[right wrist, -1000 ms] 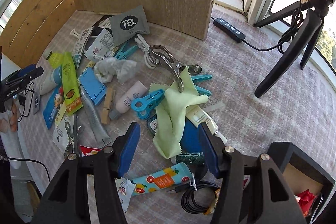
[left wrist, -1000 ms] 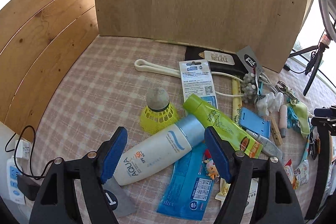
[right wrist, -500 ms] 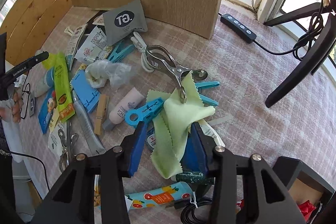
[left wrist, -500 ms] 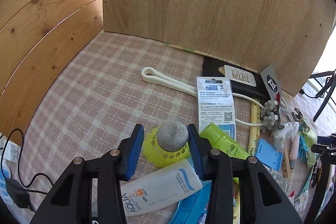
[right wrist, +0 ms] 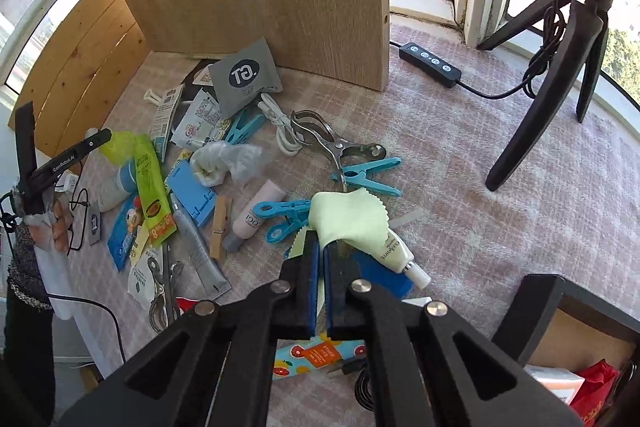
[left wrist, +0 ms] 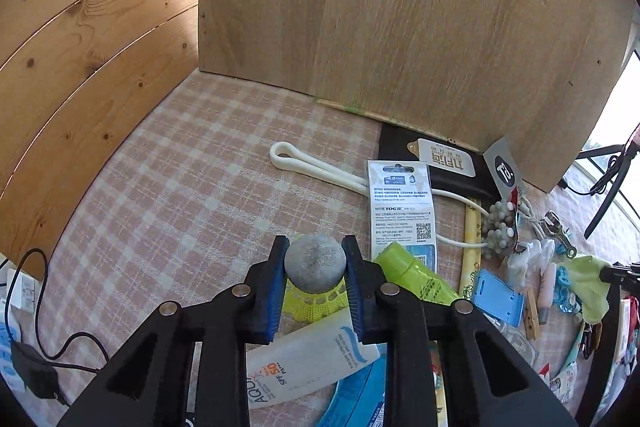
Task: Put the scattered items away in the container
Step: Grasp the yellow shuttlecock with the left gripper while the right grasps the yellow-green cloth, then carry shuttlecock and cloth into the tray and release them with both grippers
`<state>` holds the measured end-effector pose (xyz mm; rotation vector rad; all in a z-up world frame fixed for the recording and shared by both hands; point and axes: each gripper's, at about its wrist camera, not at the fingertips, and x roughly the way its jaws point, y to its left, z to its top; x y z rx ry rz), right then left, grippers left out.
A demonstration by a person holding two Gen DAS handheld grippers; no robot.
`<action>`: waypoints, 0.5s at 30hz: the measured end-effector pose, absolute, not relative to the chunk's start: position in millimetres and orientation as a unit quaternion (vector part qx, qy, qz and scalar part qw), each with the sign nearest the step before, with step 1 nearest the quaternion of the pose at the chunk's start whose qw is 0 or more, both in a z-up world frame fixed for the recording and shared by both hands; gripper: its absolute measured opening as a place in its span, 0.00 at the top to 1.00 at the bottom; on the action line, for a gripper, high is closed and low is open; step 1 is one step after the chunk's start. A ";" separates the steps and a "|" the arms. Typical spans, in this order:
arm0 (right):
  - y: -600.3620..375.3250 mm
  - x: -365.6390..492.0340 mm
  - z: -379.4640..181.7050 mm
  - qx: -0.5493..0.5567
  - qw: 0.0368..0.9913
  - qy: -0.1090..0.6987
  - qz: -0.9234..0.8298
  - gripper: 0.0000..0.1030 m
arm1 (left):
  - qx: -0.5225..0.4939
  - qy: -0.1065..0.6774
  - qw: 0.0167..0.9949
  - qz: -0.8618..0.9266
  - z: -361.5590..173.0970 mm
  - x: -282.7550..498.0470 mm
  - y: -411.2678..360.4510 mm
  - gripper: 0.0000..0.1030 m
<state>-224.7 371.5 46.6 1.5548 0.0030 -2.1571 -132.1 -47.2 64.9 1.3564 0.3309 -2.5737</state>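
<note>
Shuttlecock [left wrist: 314, 267]: its grey cork is clamped between my left fingers [left wrist: 276, 283], yellow skirt over the sunscreen bottle [left wrist: 308, 363].
Cloth [right wrist: 348, 215]: pale green, pinched in my right fingers [right wrist: 310, 291], which are nearly closed.
Container [right wrist: 560, 311]: black box at the worktop's near right corner, beside my right gripper [right wrist: 320, 255].

Your left gripper [left wrist: 315, 269] has its jaws pressed on either side of the shuttlecock [left wrist: 315, 277], gripping its grey cork head. Your right gripper [right wrist: 321, 269] has its jaws nearly together, pinching the pale green cloth [right wrist: 347, 217], which rises just beyond the shuttlecock's far side of the clutter.
</note>
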 end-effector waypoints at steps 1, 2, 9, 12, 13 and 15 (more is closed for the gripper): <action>374.5 -221.0 53.4 0.562 0.240 -0.003 -0.792 0.98 | 0.457 0.113 0.106 -0.876 69.6 -129.7 -47.9 0.76; 377.4 -217.7 60.7 0.555 0.240 -0.007 -0.796 0.98 | 0.454 0.114 0.105 -0.877 74.6 -127.0 -48.6 0.76; 406.0 -198.6 103.8 0.518 0.243 -0.039 -0.819 0.98 | 0.434 0.114 0.093 -0.889 109.2 -104.1 -42.7 0.76; 426.7 -182.6 120.0 0.505 0.231 -0.046 -0.830 0.98 | 0.427 0.112 0.075 -0.894 125.9 -93.2 -29.7 0.76; 434.4 -177.8 124.5 0.501 0.226 -0.048 -0.834 0.98 | 0.424 0.109 0.067 -0.897 131.6 -90.0 -22.4 0.76; 451.7 -169.2 130.1 0.496 0.214 -0.056 -0.840 0.98 | 0.421 0.099 0.048 -0.900 141.6 -84.4 -4.5 0.76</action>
